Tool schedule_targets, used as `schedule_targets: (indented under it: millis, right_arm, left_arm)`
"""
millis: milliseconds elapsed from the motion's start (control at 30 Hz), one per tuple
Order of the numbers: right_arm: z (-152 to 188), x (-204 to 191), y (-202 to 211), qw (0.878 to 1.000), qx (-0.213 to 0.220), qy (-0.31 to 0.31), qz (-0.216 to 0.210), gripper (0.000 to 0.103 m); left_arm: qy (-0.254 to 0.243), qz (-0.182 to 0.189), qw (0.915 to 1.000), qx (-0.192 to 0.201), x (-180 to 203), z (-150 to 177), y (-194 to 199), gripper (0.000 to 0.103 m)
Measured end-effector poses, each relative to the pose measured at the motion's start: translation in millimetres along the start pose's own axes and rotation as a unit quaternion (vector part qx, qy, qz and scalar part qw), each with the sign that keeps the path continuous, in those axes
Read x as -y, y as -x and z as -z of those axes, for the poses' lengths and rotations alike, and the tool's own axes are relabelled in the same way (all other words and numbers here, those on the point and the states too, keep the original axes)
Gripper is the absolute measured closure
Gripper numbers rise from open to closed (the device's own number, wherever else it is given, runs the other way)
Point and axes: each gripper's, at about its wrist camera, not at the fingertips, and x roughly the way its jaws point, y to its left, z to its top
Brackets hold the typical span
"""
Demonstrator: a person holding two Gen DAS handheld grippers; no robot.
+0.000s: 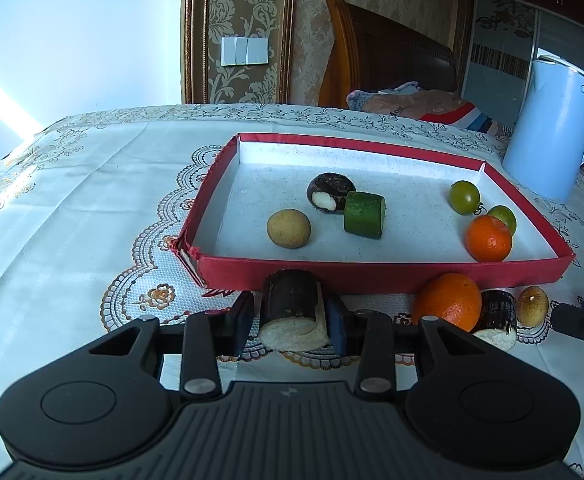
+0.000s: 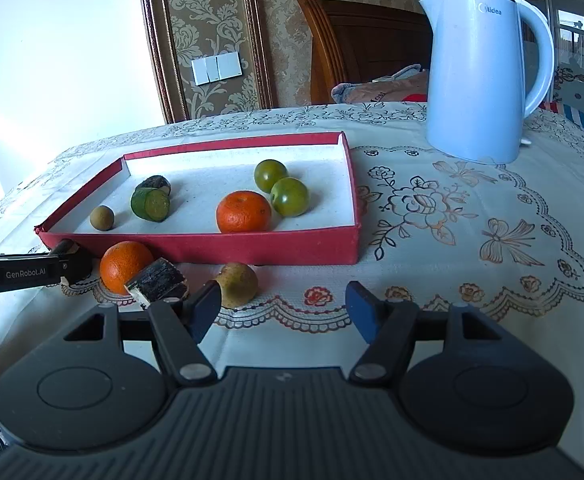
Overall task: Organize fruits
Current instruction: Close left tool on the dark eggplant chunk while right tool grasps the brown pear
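The left gripper [image 1: 292, 316] has its jaws closed narrowly on a dark sugarcane piece [image 1: 293, 312], with both blue pads pressing its sides. The piece's long axis points away from the jaws, towards the red tray [image 1: 371, 274], and its pale cut end faces the camera. It sits just in front of the tray's near wall, so I judge that the coming move is to lift it over this wall and go forward.

The right gripper [image 2: 282, 308] has its jaws about half open and holds nothing. Just beside its left pad lies a brownish fruit [image 2: 236, 284], and further left a second sugarcane piece [image 2: 158, 282] touches an orange [image 2: 122, 266] on the table [image 2: 471, 240]. The right gripper is nearer to these three. Inside the tray already lie a cucumber piece [image 2: 150, 204], two green tomatoes [image 2: 282, 186] and a mandarin [image 2: 244, 212].
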Motion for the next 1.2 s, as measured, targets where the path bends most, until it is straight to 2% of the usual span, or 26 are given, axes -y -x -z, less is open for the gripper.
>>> schedule_targets:
  millis: [67,333,533,733,800,900,1200]
  right_arm:
    - [0,1,-1,1.000,-0.001,-0.001,0.000,0.036]
    - [-1,-8,-6,1.000,-0.010,0.019,0.003,0.037]
    - [-6,-18,-15,0.999,-0.024,0.020,-0.008,0.044]
    - [-7,-26,-24,0.999,-0.034,0.033,-0.003,0.044]
    - [-8,-25,-27,0.999,-0.040,0.031,-0.004,0.049]
    - [-9,-25,-29,0.999,-0.041,0.028,-0.006,0.049]
    - [-9,-32,-32,0.998,-0.043,0.047,0.003,0.064]
  left_arm:
    - [-0.003,0.005,1.0000,0.001,1,0,0,0.070]
    - [-0.001,0.006,1.0000,0.003,2,1,1,0.070]
    - [-0.002,0.005,1.0000,0.004,2,2,2,0.070]
    - [0.000,0.006,1.0000,0.004,1,1,2,0.070]
    - [0.000,0.006,1.0000,0.004,2,1,2,0.070]
    - [0.001,0.004,1.0000,0.005,2,2,2,0.070]
    - [0.005,0.005,1.0000,0.005,0,2,3,0.070]
